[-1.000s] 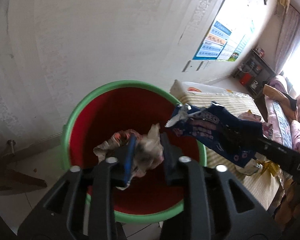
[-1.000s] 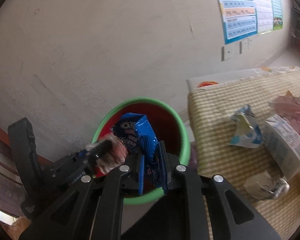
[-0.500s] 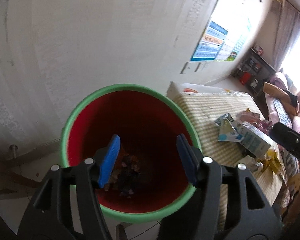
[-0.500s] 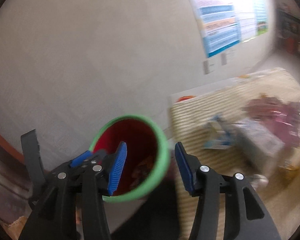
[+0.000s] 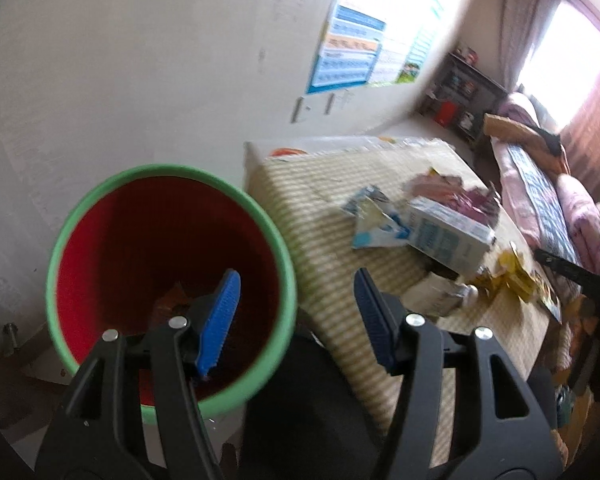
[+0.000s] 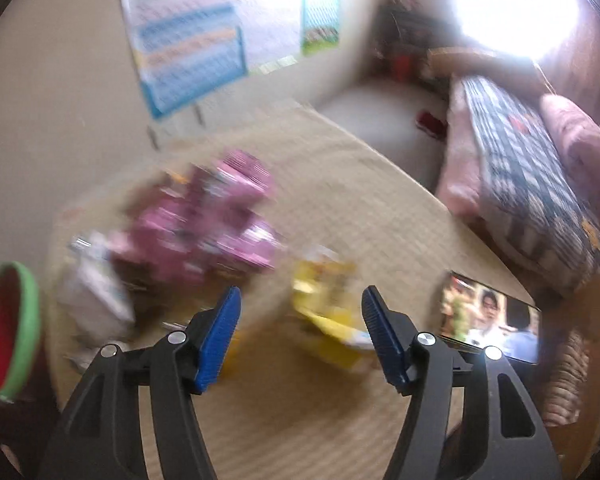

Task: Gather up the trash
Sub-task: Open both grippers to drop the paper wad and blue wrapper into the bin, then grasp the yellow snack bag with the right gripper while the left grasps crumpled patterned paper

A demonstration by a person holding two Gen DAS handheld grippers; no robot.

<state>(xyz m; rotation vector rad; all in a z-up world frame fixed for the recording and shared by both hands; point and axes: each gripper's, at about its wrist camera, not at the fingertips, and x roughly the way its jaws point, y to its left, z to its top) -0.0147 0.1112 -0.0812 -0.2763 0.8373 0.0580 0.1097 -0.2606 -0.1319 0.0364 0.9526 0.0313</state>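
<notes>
Left wrist view shows my left tongs [image 5: 296,308] spread wide and holding nothing, hanging over the near rim of the bin [image 5: 172,172], a round plastic tub, red inside with a green lip. Some crumpled scraps lie dim at its bottom, so part of the job looks done. Plenty remains on the table [image 5: 312,200] with its woven striped cover: a stiff white-and-blue carton [image 5: 448,236], a torn blue wrapper [image 5: 374,220] and crinkly yellow wrappers [image 5: 512,280]. Right wrist view, blurred, has my right tongs [image 6: 302,330] equally wide and empty above a yellow packet [image 6: 328,300], near pink wrappers [image 6: 212,228].
</notes>
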